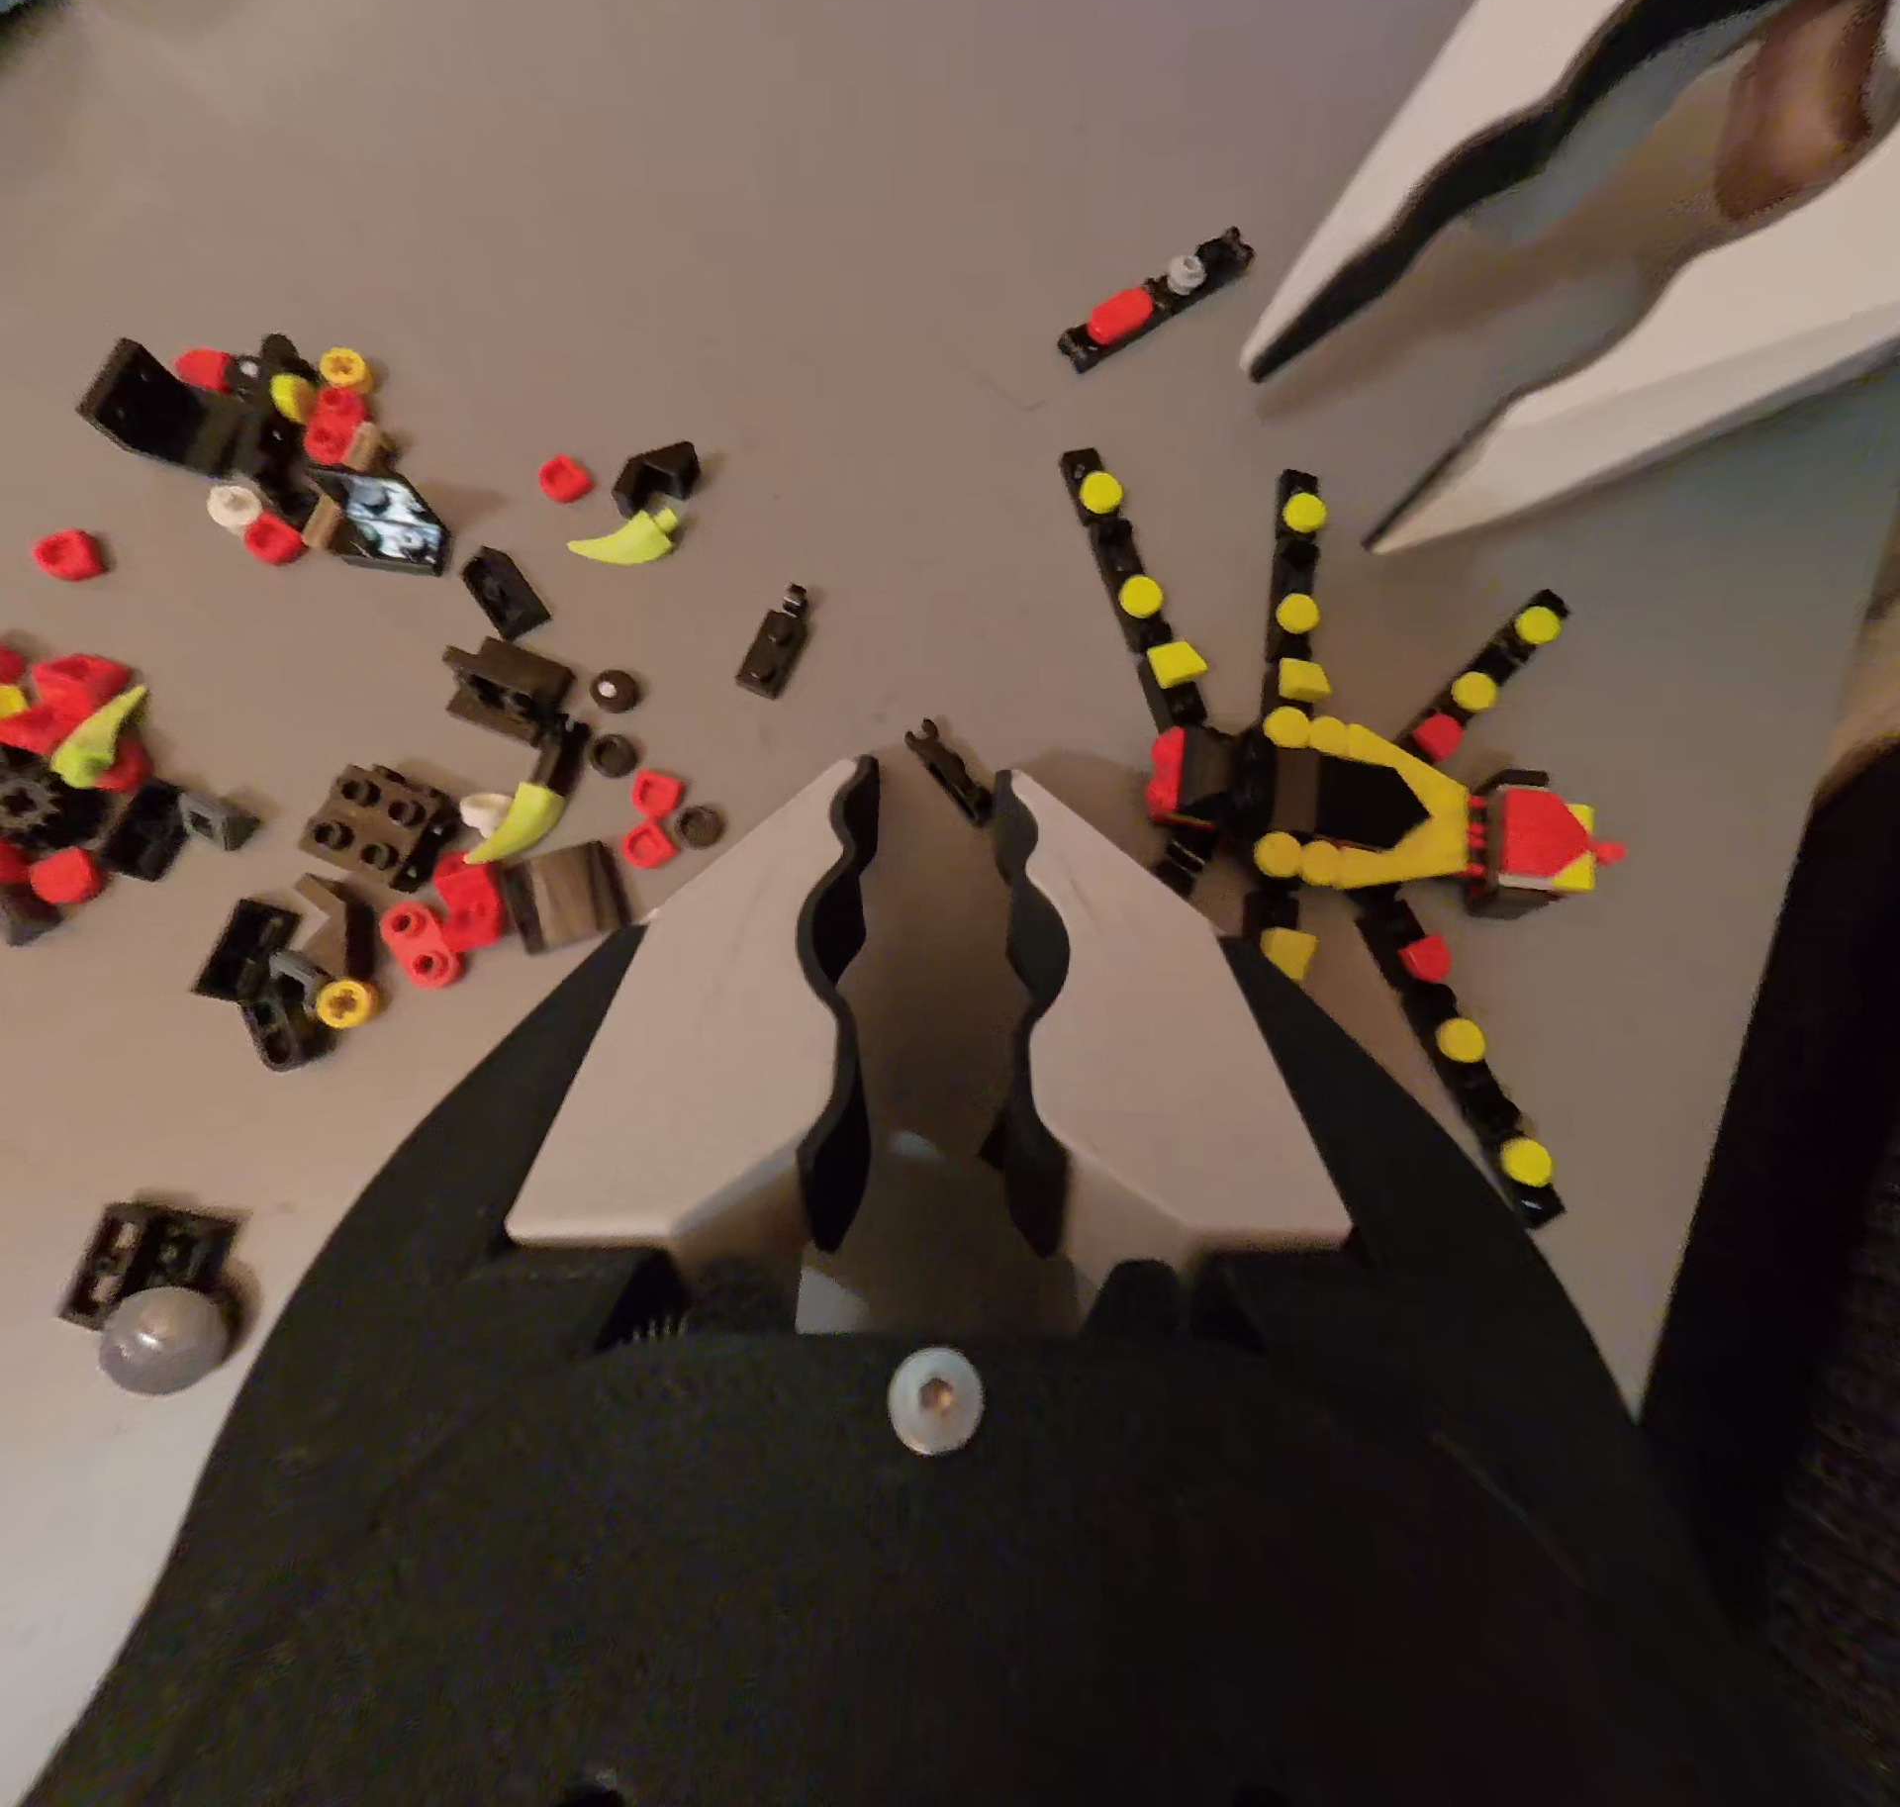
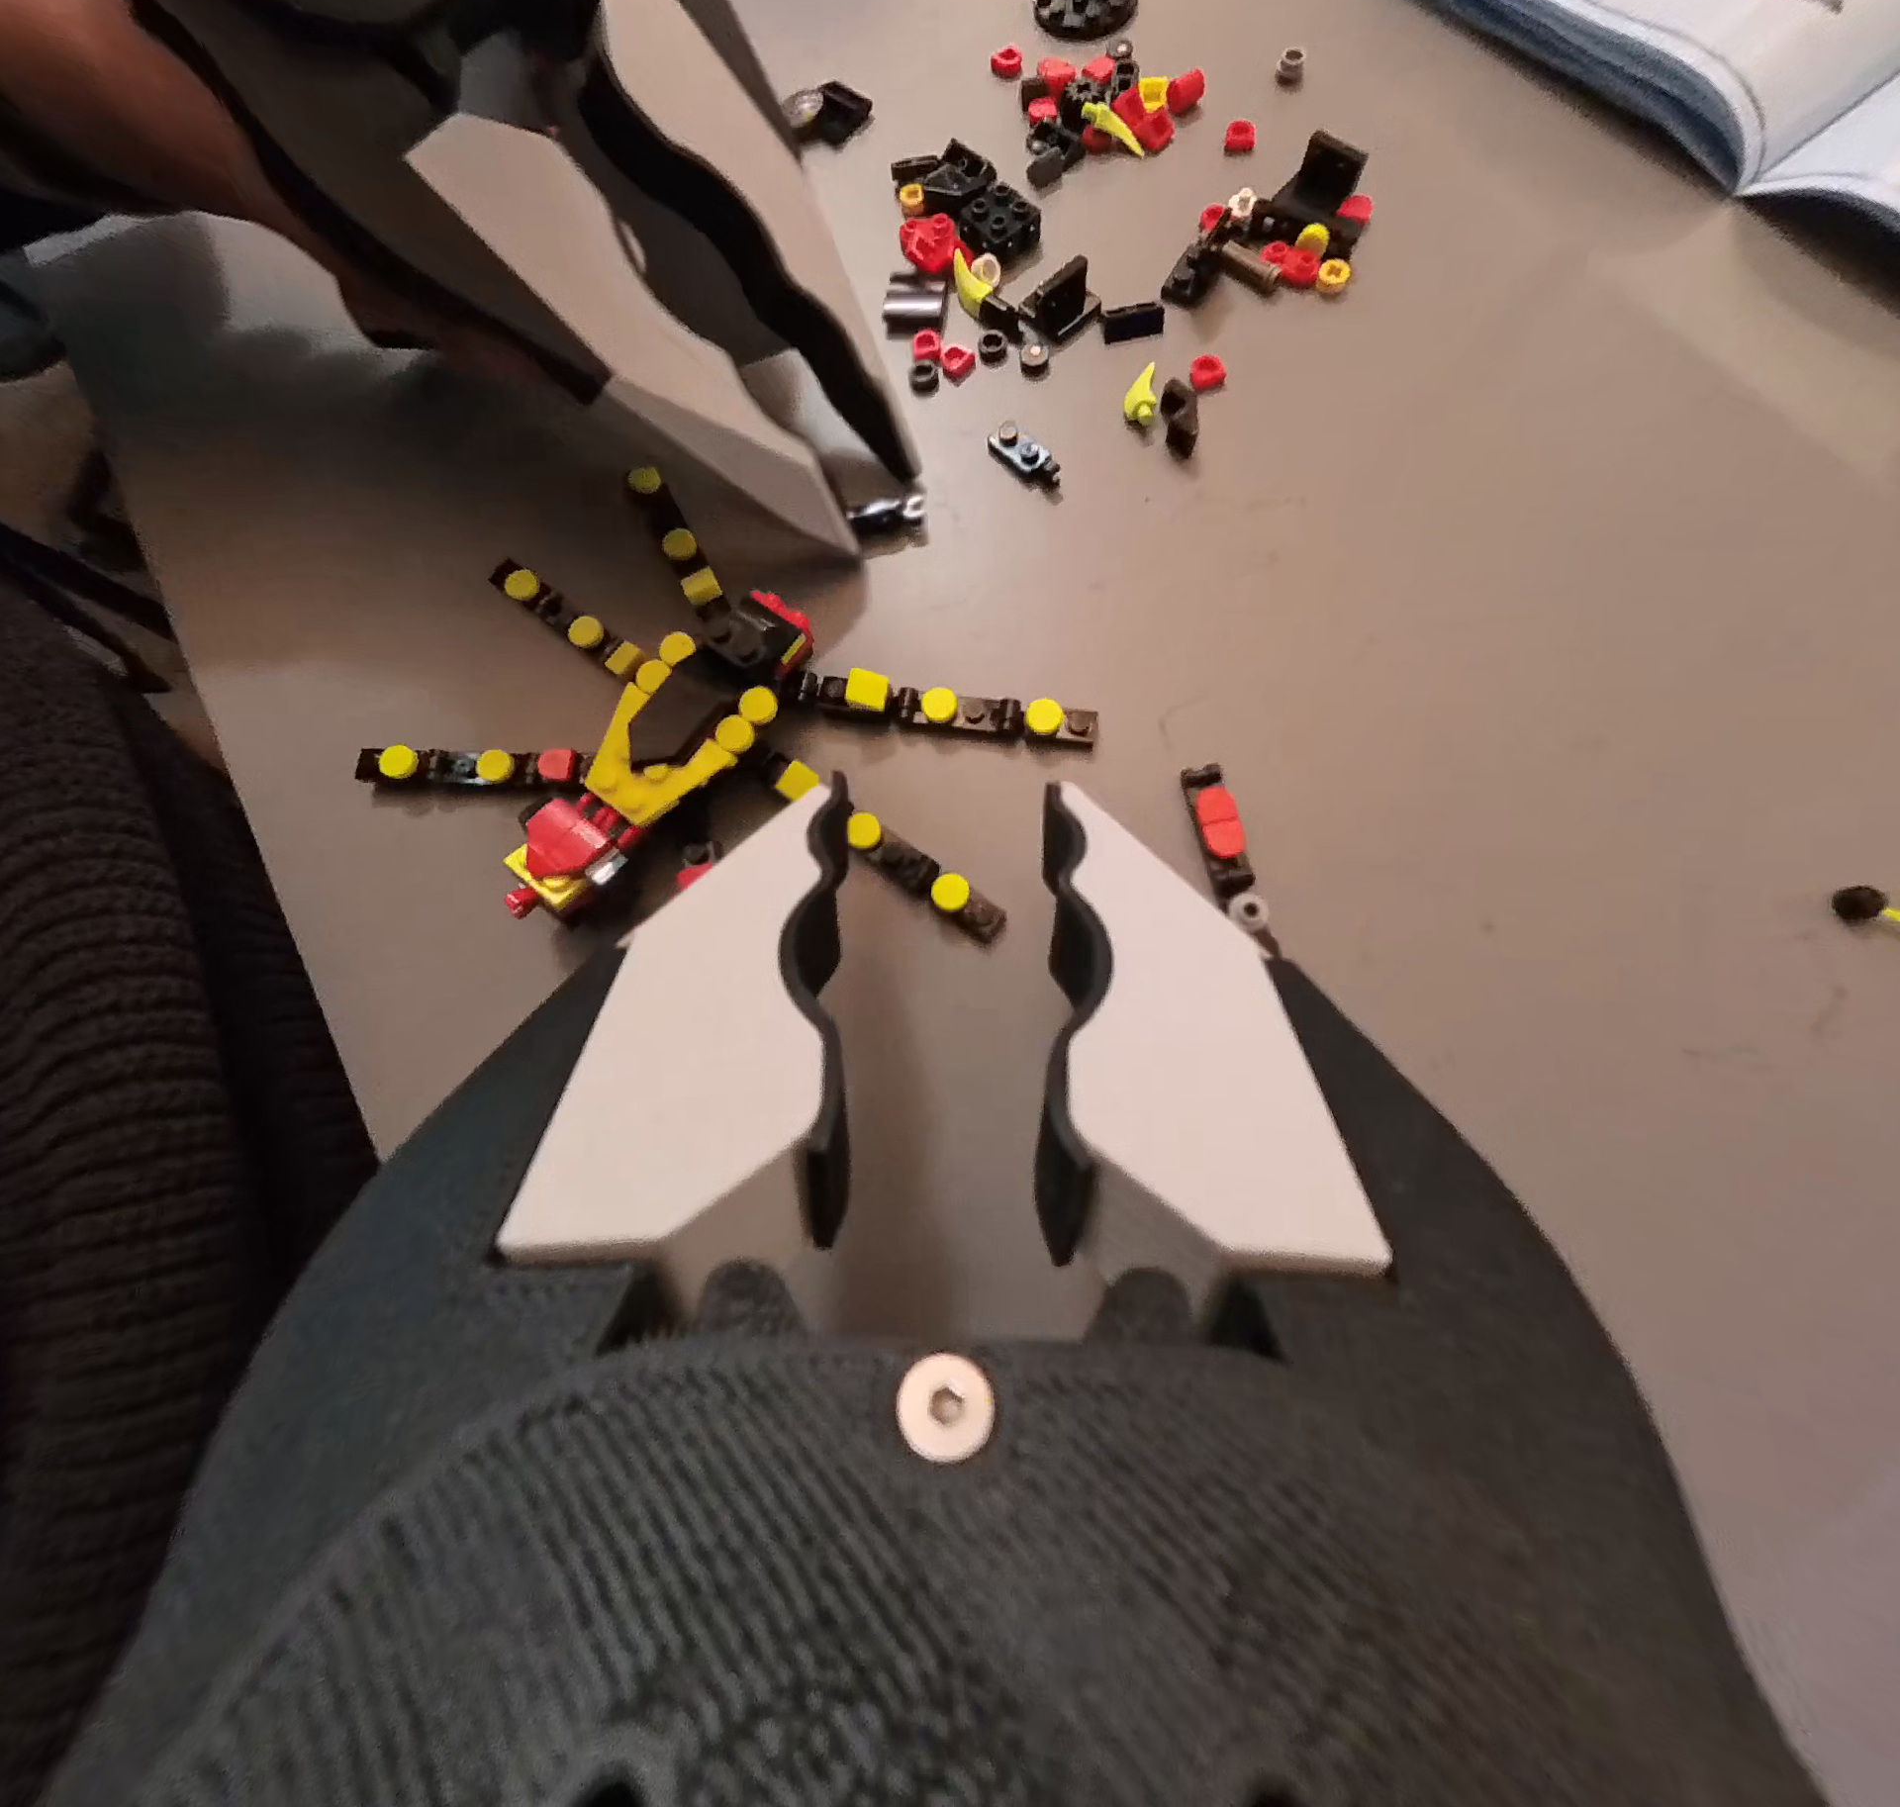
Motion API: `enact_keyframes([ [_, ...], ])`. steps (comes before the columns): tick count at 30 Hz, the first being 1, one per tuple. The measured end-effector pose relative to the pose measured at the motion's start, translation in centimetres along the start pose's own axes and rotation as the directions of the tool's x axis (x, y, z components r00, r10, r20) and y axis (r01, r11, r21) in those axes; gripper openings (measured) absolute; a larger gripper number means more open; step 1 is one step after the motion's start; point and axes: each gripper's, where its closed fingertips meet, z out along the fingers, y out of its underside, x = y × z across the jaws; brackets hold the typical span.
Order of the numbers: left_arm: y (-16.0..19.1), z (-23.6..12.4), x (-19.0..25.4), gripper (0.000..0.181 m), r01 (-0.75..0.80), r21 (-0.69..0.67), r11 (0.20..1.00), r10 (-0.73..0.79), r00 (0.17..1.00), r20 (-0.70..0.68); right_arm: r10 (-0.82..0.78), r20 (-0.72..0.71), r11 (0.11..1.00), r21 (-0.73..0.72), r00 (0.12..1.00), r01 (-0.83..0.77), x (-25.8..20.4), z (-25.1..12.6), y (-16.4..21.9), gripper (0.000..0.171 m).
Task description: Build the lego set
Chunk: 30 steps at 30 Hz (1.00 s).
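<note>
Item: lego spider build (image 1: 1347, 812), part-done, on grey bench (image 1: 720, 164); yellow/black body, red head, black legs w/ yellow studs splayed out flat. Loose parts: main scatter of red/black/lime pieces (image 1: 411, 812) well apart from the build, to its left in left wrist view; separate sub-assy, black strip w/ red tile + grey stud (image 1: 1152, 303), lies alone near the leg tips. Small black clip piece (image 1: 951, 776) on bench just beside the build. Left gripper (image 1: 936, 791): fingers parted by a narrow gap, tips straddling the clip piece's near end; right wrist view shows those tips down at the bench w/ the piece poking out; contact likely, but jaws not closed on it, so read as released. Right gripper (image 2: 941, 812): jaws wide apart, nothing held, hovering over one leg of the build (image 2: 658, 730), strip sub-assy (image 2: 1218, 832) just off its right finger. Booklet (image 2: 1645, 30) open at far corner. Step in hand (judged): pick-up of clip piece for next leg/joint. Next move calls for: closing left jaws squarely on the thin piece w/o skidding it; right gripper to pin the build so legs don't shift when the part is pressed on.
</note>
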Motion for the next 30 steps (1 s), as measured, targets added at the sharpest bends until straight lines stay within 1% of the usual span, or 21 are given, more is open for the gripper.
enact_keyframes([
  [1,-0.2,0.1,-0.5,0.019,-0.012,-0.001,1.0,0.012,1.0,0.025,0.01,0.004,1.0,0.0,1.0,-0.01,-0.1,-0.1,0.2,0.036],
  [2,-0.4,0.2,-1.5,0.019,-0.028,-0.001,1.0,0.028,0.997,0.072,0.015,0.002,1.0,0.002,1.0,-0.015,-0.1,-0.2,0.4,0.036],
  [4,-1.0,-0.2,-4.6,0.015,-0.041,0.008,0.999,0.038,0.973,0.226,0.016,-0.02,1.0,0.001,1.0,-0.016,0.2,-0.6,0.7,0.036],
  [5,-1.3,-0.5,-5.9,0.014,-0.037,0.017,0.999,0.031,0.961,0.273,0.015,-0.034,1.0,0.001,0.999,-0.015,0.3,-0.8,0.9,0.035],
  [6,-1.6,-0.8,-6.1,0.015,-0.026,0.033,0.999,0.016,0.965,0.262,0.013,-0.047,1.0,0.002,0.999,-0.013,0.5,-1.1,1.1,0.035],
  [9,-3.0,-1.8,-4.8,0.024,0.038,0.122,0.992,-0.055,0.989,0.14,0.011,-0.086,1.0,0.004,0.996,-0.011,1.0,-1.8,1.5,0.035],
  [11,-3.6,-2.5,-3.4,0.026,0.026,0.155,0.988,-0.038,0.996,0.076,0.013,-0.099,1.0,0.006,0.995,-0.012,1.1,-2.2,1.6,0.035],
  [13,-3.1,-2.7,-1.4,0.026,-0.051,0.131,0.99,0.05,0.999,0.01,0.019,-0.081,1.0,0.02,0.997,-0.018,0.6,-2.5,1.4,0.036],
  [14,-2.4,-2.8,-0.1,0.027,-0.119,0.107,0.987,0.123,0.992,-0.036,0.026,-0.05,0.999,0.032,0.998,-0.024,-0.1,-2.6,1.2,0.037],
  [16,0.0,-3.1,2.6,0.028,-0.296,0.071,0.953,0.303,0.942,-0.143,0.048,0.031,0.996,0.072,0.998,-0.05,-2.1,-2.6,0.4,0.039],
  [17,1.0,-3.0,2.7,0.028,-0.357,0.058,0.932,0.362,0.924,-0.126,0.057,0.07,0.994,0.085,0.996,-0.063,-3.2,-2.4,0.1,0.039],
  [18,1.5,-3.0,2.3,0.027,-0.392,0.051,0.918,0.396,0.914,-0.086,0.069,0.099,0.993,0.086,0.993,-0.078,-4.2,-2.1,-0.2,0.038],
  [19,1.9,-2.9,2.2,0.026,-0.411,0.043,0.91,0.414,0.907,-0.075,0.082,0.119,0.992,0.083,0.989,-0.092,-5.2,-1.7,-0.4,0.04],
  [20,2.1,-2.8,2.3,0.026,-0.406,0.034,0.913,0.408,0.908,-0.093,0.092,0.127,0.991,0.083,0.988,-0.103,-6.0,-1.2,-0.7,0.043],
  [21,2.1,-2.8,2.6,0.025,-0.376,0.035,0.926,0.377,0.917,-0.128,0.101,0.116,0.99,0.084,0.988,-0.111,-6.6,-0.8,-1.0,0.049],
  [22,2.3,-2.7,3.1,0.026,-0.34,0.028,0.94,0.339,0.924,-0.177,0.107,0.087,0.99,0.088,0.99,-0.114,-6.8,-0.3,-1.2,0.06],
  [23,2.6,-2.7,3.4,0.026,-0.308,0.011,0.951,0.303,0.928,-0.217,0.101,0.056,0.991,0.087,0.993,-0.105,-7.0,0.2,-1.4,0.066],
  [25,3.2,-2.4,3.5,0.025,-0.283,-0.025,0.959,0.269,0.933,-0.24,0.052,-0.008,0.996,0.074,0.999,-0.051,-7.1,0.9,-1.2,0.059],
  [26,3.2,-2.4,3.5,0.025,-0.288,-0.017,0.958,0.276,0.932,-0.237,0.017,-0.04,0.998,0.065,0.999,-0.014,-7.0,1.2,-1.0,0.056],
  [27,3.1,-2.4,3.7,0.023,-0.296,-0.008,0.955,0.286,0.928,-0.24,-0.014,-0.063,0.999,0.051,0.998,0.018,-6.8,1.5,-0.8,0.048],
  [30,3.2,-2.1,4.5,0.022,-0.307,-0.008,0.952,0.294,0.917,-0.269,-0.043,-0.093,0.999,0.028,0.995,0.045,-6.3,2.1,-0.8,0.046],
])
